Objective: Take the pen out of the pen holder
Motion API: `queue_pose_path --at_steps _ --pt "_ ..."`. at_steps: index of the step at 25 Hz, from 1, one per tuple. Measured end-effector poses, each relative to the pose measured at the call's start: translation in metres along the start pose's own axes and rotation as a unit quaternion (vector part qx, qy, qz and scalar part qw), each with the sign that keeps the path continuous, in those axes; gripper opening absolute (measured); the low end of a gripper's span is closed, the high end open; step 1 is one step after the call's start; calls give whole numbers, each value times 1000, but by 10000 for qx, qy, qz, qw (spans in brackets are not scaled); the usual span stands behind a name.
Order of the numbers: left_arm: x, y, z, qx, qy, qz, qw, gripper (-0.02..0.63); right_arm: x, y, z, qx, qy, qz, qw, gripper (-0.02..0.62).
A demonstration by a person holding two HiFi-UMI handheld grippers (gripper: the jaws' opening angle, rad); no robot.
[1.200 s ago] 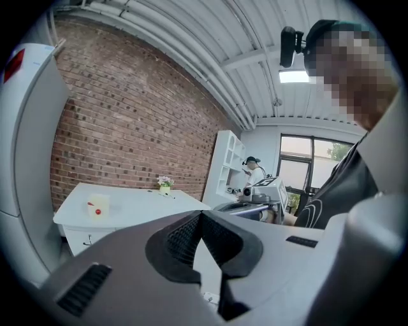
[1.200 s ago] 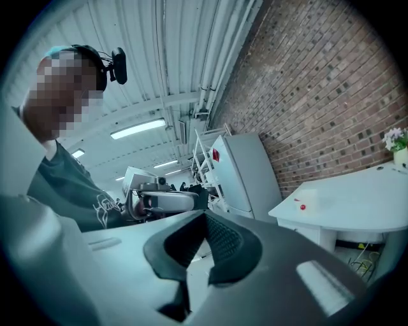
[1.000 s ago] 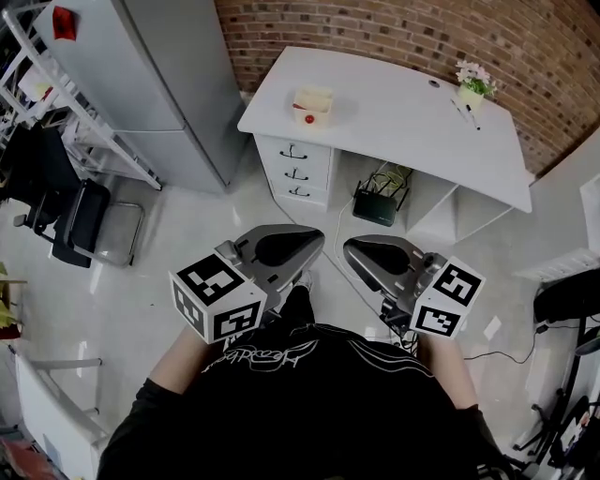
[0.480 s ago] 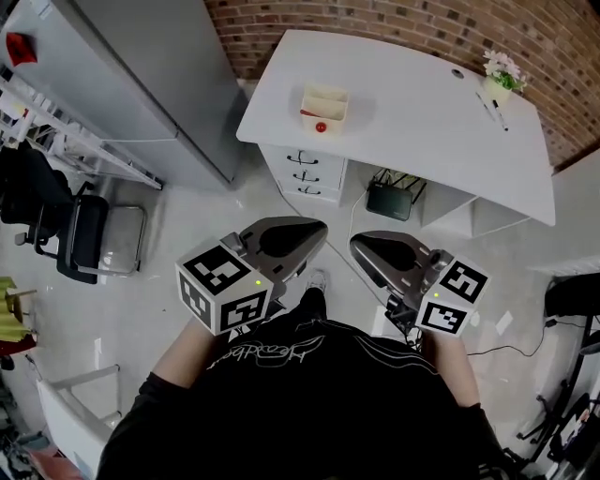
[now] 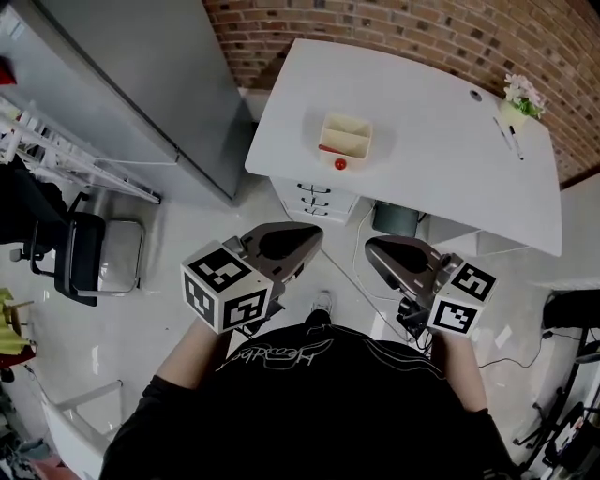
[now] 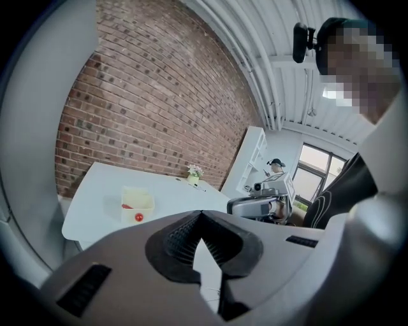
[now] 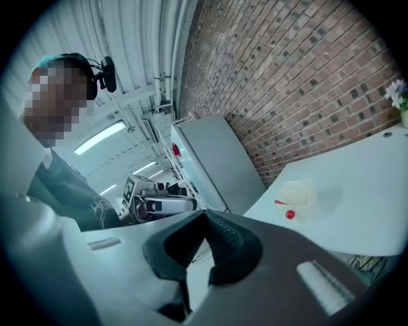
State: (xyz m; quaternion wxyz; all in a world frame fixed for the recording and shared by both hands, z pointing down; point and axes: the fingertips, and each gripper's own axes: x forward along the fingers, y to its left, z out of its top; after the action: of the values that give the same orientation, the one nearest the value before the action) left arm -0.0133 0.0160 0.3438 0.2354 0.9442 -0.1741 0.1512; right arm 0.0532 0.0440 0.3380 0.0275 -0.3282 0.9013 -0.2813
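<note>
Pen holder (image 5: 346,139), a pale cream box with a divider, sits on the white desk (image 5: 441,122) toward its near-left part, well apart from both grippers. A thin red piece (image 5: 330,149) shows inside the nearer compartment, too small to tell if it's the pen. A red ball (image 5: 339,164) lies on the desk just in front of the holder's near wall. At the far right corner of the desk is a small flower pot (image 5: 520,97) with two thin dark pen-like sticks (image 5: 511,139) lying flat just beside it. The left gripper (image 5: 317,234) and right gripper (image 5: 371,247) are held side by side in front of the person's black shirt (image 5: 319,394). Both are over the floor, short of the desk edge, noses aimed at the desk. Left gripper view: jaws pressed together at the tips, nothing between them. The holder and ball are visible beyond on the desk, with the right gripper alongside. Right gripper view: same, jaws tip to tip, empty. The desk drawers (image 5: 314,199) sit under the holder's end. A brick wall (image 5: 422,28) runs behind the desk, a grey cabinet (image 5: 131,84) stands to its left, and a black chair (image 5: 89,253) is further left on the floor.
</note>
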Motion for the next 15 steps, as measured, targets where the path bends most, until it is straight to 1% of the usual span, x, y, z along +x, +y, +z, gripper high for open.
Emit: queue_pose_path --at_steps 2,6,15 --pt "-4 15 8 -51 -63 8 10000 3 12 -5 7 -71 2 17 10000 3" --pt "-6 32 22 -6 -174 18 9998 3 26 -14 20 -241 75 35 9997 3" --pt "-3 43 34 119 -212 -20 9997 3 34 -25 29 -362 141 -27 9992 3"
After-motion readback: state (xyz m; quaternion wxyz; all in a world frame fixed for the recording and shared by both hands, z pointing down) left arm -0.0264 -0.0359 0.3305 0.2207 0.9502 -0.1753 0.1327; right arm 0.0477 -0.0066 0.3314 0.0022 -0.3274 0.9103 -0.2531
